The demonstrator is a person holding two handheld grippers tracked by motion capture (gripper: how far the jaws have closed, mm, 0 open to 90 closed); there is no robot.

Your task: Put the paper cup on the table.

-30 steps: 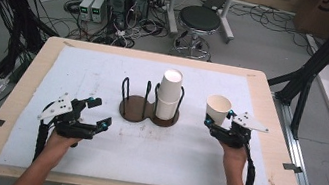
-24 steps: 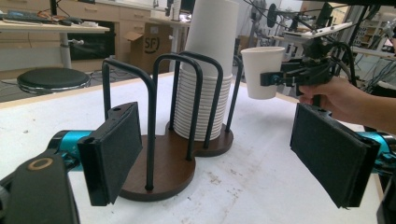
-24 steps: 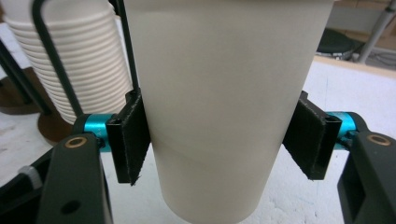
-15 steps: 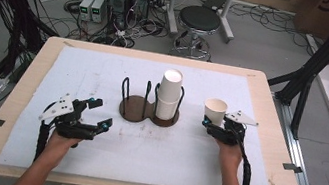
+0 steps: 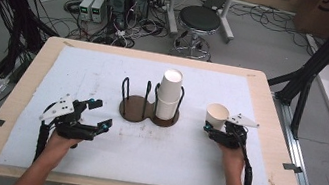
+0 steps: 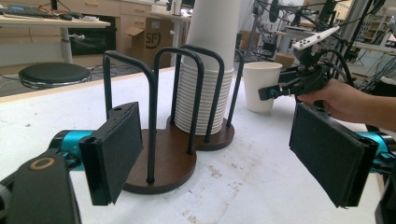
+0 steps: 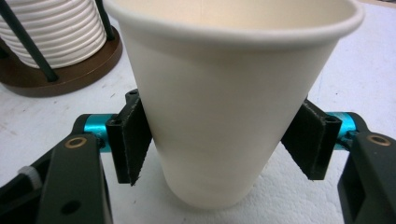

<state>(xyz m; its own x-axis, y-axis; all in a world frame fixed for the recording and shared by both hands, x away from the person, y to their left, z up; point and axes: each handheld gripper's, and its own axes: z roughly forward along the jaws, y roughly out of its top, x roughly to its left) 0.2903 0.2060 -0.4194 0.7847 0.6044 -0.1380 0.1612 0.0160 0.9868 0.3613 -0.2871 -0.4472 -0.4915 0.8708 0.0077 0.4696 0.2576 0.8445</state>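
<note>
- High view: the right gripper [image 5: 213,129] is holding a single paper cup [image 5: 217,116] upright on the white mat [image 5: 105,70], just right of the cup holder [image 5: 148,107]. Standing it apart from the stack of cups [image 5: 169,95] is probably meant to keep the stack undisturbed. The left gripper [image 5: 98,114] is waiting open and empty over bare mat, well clear of the holder, with open room all around and the table edge [image 5: 270,115] near the right hand.
- Left gripper view: its pads [image 6: 114,151] are standing wide apart, pointing at the holder [image 6: 161,161]; the cup [image 6: 261,86] is sitting beyond.
- Right gripper view: both pads [image 7: 133,140] are pressing the cup [image 7: 229,102] low on its sides, leaving the rim free.
</note>
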